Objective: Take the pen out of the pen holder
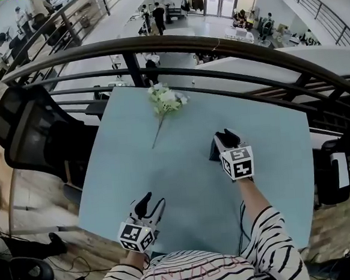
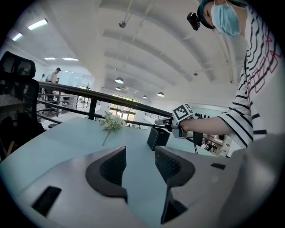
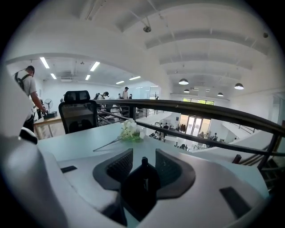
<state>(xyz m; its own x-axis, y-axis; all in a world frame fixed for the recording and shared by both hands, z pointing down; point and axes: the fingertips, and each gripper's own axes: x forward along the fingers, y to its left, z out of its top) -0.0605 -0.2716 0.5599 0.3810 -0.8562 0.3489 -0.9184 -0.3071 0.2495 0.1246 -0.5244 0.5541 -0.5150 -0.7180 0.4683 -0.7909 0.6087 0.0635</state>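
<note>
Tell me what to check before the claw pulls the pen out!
1. Pen between the right gripper's jaws: ok, its tip stands in the gap.
2. Jaws shut on the pen: not ok, they are apart.
3. Pen holder standing on the table: ok.
4. Left gripper steadying the pen holder: not ok, it is open and apart from it.
5. Flower out of the way: ok, it lies near the far edge.

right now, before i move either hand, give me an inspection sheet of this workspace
surface: pale blue table, mostly bare
job's things: black pen holder on the table; pen standing in it
clutter: white flower lying at the far side
grippers: left gripper open, empty, near edge; right gripper open, jaws either side of the pen
cables: cable along right forearm
surroundings: black chair left, railing beyond the table
</note>
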